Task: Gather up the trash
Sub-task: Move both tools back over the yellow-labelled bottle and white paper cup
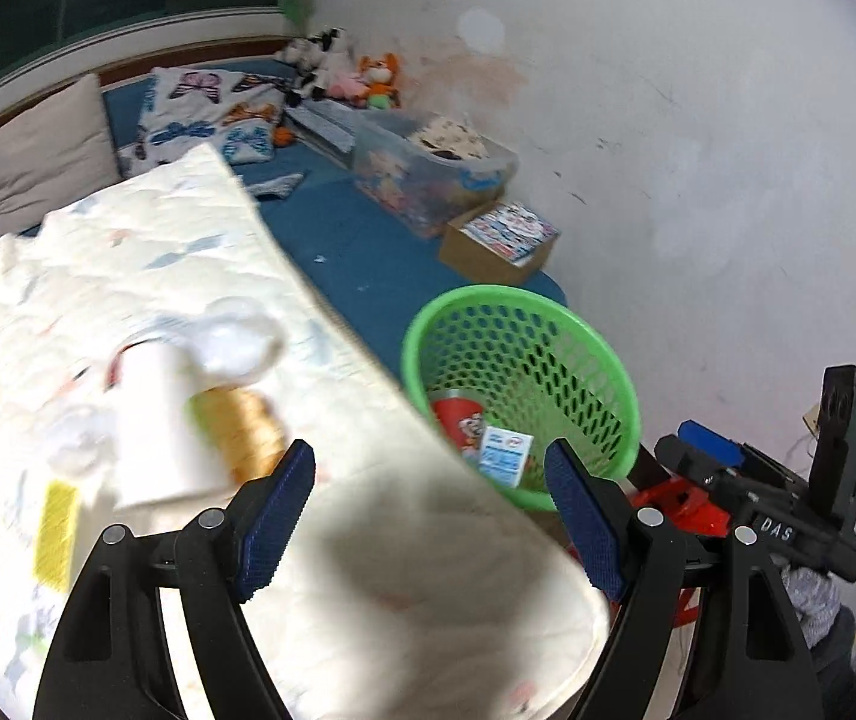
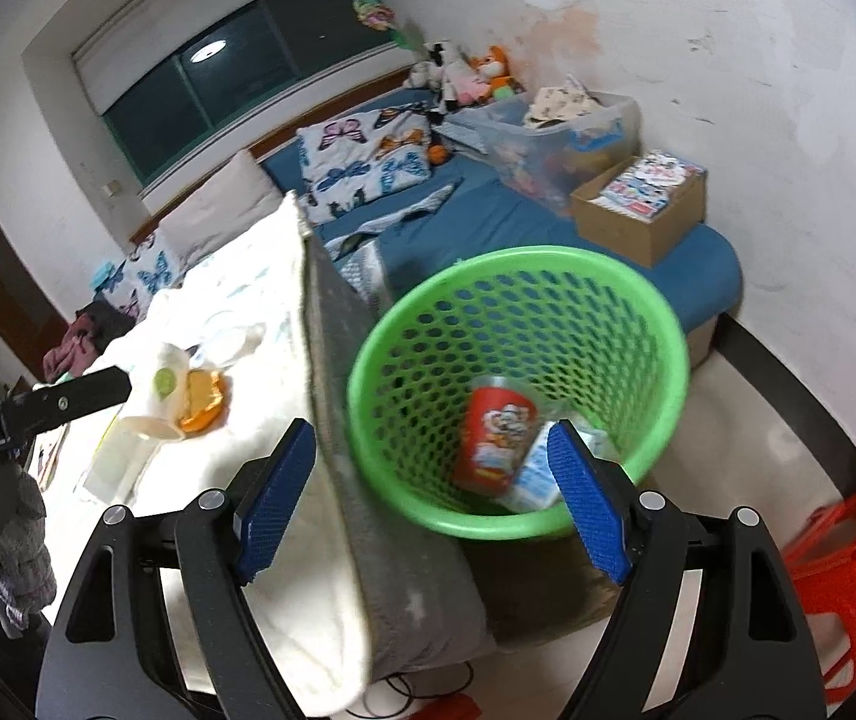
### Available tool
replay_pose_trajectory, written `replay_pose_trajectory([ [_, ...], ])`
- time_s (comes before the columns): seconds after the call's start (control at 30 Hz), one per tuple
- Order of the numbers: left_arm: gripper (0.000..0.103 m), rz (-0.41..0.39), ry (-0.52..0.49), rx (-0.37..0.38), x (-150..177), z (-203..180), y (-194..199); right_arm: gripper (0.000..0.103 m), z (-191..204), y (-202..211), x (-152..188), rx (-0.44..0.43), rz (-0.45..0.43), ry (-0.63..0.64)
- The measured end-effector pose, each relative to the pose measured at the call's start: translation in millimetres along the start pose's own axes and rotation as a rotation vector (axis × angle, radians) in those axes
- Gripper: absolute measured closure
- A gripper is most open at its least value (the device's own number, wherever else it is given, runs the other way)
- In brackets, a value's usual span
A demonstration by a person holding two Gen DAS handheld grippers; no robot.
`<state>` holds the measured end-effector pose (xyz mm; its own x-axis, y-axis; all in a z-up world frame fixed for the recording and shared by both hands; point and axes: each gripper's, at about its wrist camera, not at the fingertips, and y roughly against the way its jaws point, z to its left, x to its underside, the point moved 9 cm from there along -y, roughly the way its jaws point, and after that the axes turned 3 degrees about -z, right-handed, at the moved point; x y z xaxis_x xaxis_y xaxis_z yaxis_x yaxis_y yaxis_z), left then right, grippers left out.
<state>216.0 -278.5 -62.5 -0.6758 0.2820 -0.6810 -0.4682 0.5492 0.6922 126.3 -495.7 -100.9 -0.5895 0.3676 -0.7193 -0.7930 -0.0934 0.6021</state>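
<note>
A green mesh basket stands beside the bed and holds a red cup and a blue-white carton; it also shows in the left wrist view. On the white quilt lie a white cup with an orange snack pack, clear plastic wrap and a yellow paper. My left gripper is open over the quilt's edge, just right of the cup. My right gripper is open above the basket's near rim. The cup and snack pack also show in the right wrist view.
A blue mattress behind the basket carries a cardboard box, a clear storage bin, butterfly pillows and plush toys. A red plastic stool stands at the right. The white wall is close on the right.
</note>
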Motion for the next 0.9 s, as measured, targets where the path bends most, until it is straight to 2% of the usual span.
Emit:
replay_pose_trajectory([
  [0.33, 0.027, -0.049, 0.063, -0.148, 19.5, 92.6, 51.8, 0.024, 57.7, -16.0, 3.4, -0.067, 0.027, 0.073],
  [0.43, 0.031, -0.041, 0.073, -0.177, 27.8, 119.2, 57.8, 0.024, 71.2, -19.8, 3.3, -0.084, 0.032, 0.091],
  [0.63, 0.033, -0.012, 0.120, -0.165, 37.7, 159.3, 53.6, 0.024, 98.7, -31.4, 5.1, -0.110, 0.050, 0.131],
  [0.9, 0.037, 0.025, 0.108, -0.132, 47.2, 168.5, 36.2, 0.024, 119.6, -46.8, 7.6, -0.129, 0.075, 0.162],
])
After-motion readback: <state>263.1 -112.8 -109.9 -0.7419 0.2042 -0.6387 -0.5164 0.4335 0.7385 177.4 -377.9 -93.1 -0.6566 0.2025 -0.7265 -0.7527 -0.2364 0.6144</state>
